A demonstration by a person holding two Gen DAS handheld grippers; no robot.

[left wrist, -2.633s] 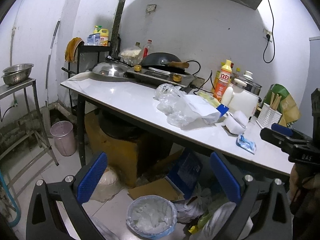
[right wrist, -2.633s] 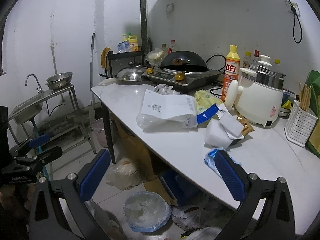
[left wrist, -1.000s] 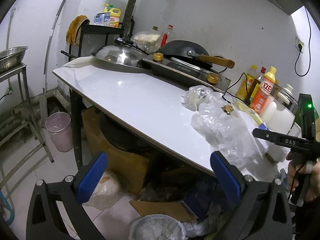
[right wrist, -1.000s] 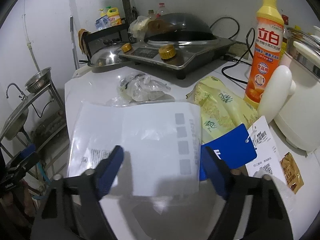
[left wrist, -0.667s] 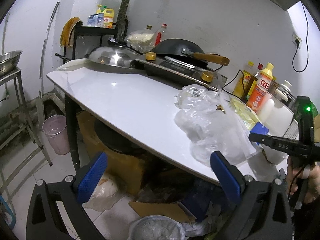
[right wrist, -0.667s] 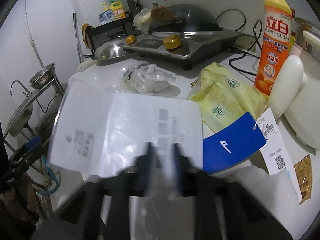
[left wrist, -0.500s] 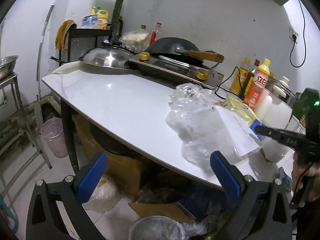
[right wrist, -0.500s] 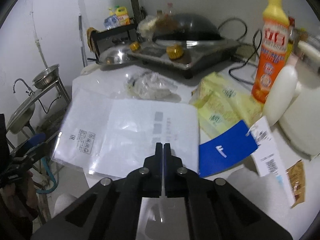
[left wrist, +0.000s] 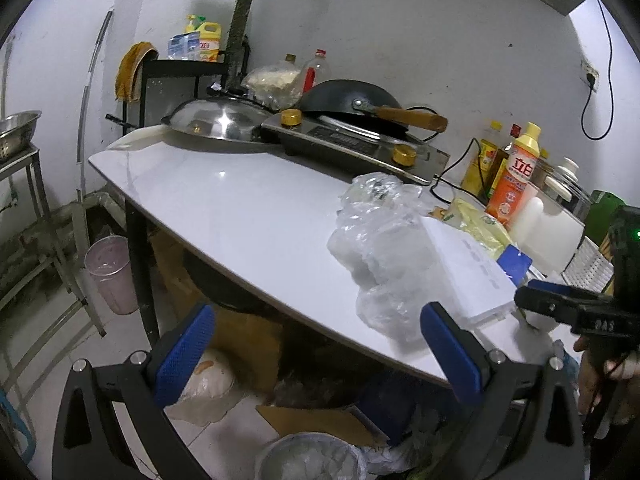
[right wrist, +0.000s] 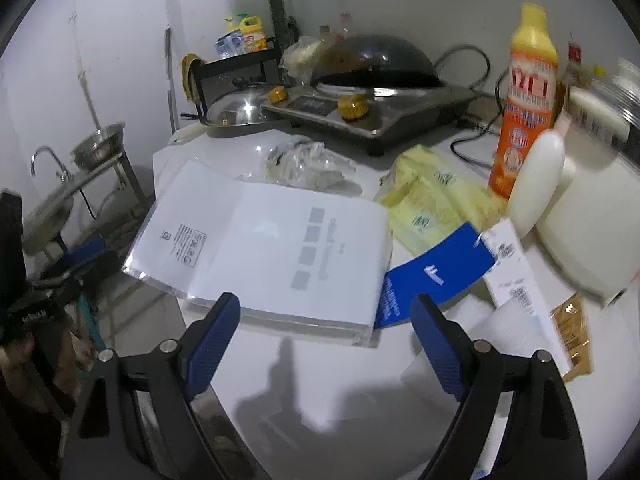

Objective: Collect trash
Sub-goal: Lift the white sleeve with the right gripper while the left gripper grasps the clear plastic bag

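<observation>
Below, lined bin (left wrist: 308,458) holding plastic.

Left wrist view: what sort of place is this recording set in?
Most likely a small, cluttered home kitchen: a wok sits on a countertop stove, a dish soap bottle stands nearby, and a white worktop holds plastic bags.

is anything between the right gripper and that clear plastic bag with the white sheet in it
Nothing visible. The right gripper is open just short of the clear plastic bag, with only bare white countertop between them. The blue tag lies beside the bag, off the direct line.
</observation>
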